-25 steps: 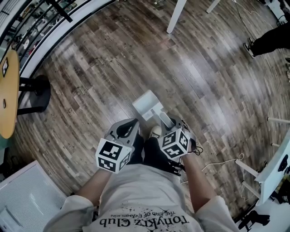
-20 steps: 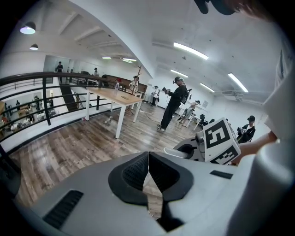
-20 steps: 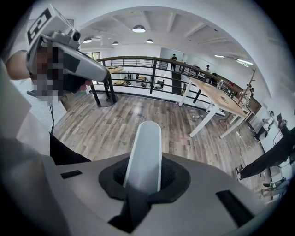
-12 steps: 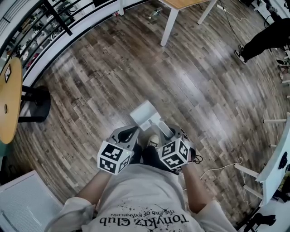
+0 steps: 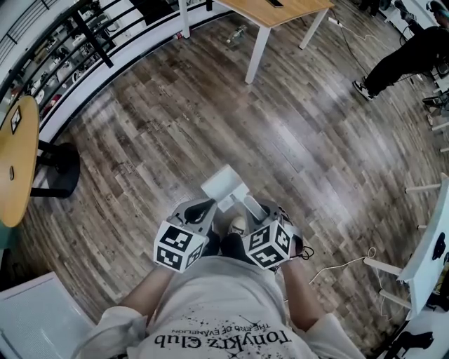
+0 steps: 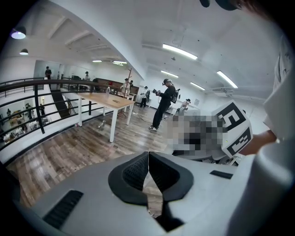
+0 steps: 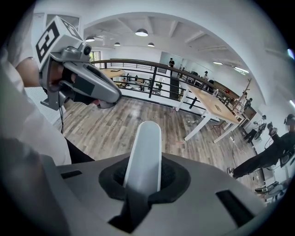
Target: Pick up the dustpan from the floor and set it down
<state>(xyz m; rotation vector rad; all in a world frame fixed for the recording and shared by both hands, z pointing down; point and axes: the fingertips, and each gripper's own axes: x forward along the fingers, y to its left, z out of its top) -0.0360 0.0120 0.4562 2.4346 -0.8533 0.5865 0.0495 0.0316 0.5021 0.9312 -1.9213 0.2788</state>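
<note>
The white dustpan (image 5: 223, 185) hangs in front of the person's feet, its pan pointing away over the wooden floor. Its long white handle (image 7: 145, 152) runs back between the jaws of my right gripper (image 7: 144, 177), which is shut on it; in the head view that gripper (image 5: 258, 210) sits just right of the pan. My left gripper (image 5: 200, 210) is close beside it on the left, shut with its black pads (image 6: 138, 171) meeting and nothing between them. From the right gripper view the left gripper (image 7: 85, 87) floats at upper left, apart from the handle.
A wooden table with white legs (image 5: 270, 15) stands at the far side, and a black railing (image 5: 105, 38) curves along the upper left. A round table (image 5: 12, 165) and a black stool base (image 5: 62, 168) are at the left. A person (image 5: 407, 56) stands at upper right. White furniture (image 5: 429, 256) and a cable (image 5: 342, 261) lie at the right.
Both grippers and the dustpan have risen together, with the right grip unchanged. The head view has tilted up, bringing the wooden table into sight at the top.
</note>
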